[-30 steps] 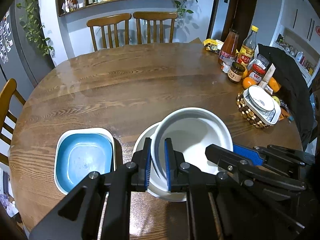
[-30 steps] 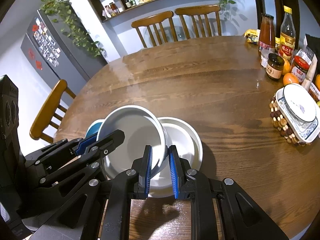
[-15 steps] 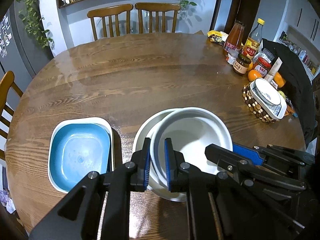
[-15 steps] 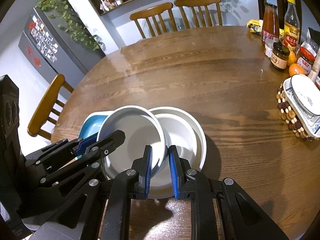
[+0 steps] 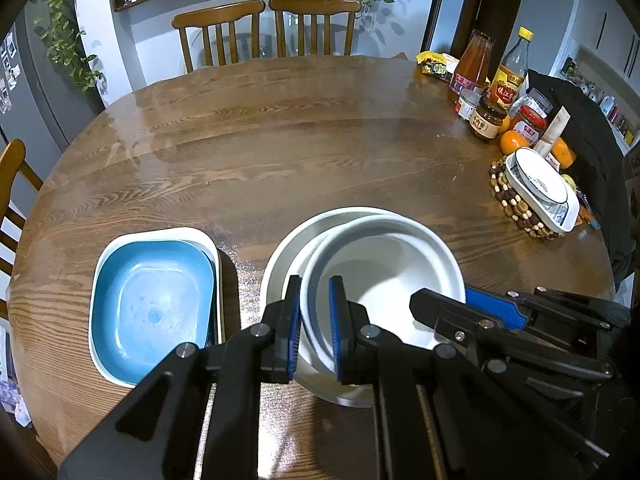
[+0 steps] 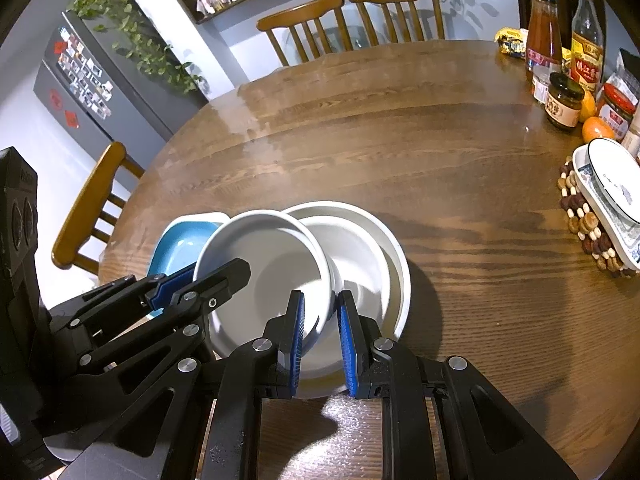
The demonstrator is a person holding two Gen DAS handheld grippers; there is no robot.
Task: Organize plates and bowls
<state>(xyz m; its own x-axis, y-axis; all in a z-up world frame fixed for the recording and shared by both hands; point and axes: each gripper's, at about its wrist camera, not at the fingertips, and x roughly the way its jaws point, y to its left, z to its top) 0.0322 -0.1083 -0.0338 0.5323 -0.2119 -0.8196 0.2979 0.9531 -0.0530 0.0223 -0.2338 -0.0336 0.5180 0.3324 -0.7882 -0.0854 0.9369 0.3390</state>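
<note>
A white round bowl [image 5: 384, 272] hangs slightly tilted over a larger white plate [image 5: 280, 252] on the wooden table [image 5: 280, 152]. My left gripper [image 5: 316, 328] is shut on the bowl's near-left rim, one blue pad inside and one outside. My right gripper [image 6: 320, 344] is shut on the bowl [image 6: 272, 264] at its near-right rim. Each view shows the other gripper: the right gripper [image 5: 452, 304] and the left gripper [image 6: 204, 280]. The plate [image 6: 396, 272] shows past the bowl's right edge. To the left sits a blue square dish [image 5: 152, 304] nested in a white one.
At the table's right edge stand bottles [image 5: 472, 64], jars [image 5: 488, 118] and oranges [image 5: 514, 142]. Next to them a patterned dish stack [image 5: 540, 188] rests on a beaded trivet. Wooden chairs [image 5: 264, 28] stand at the far side and the left. A fridge [image 6: 92, 76] is at the back left.
Both grippers have sunk a little with the white bowl, bringing it closer to the white plate below. Their grip on the rim is unchanged.
</note>
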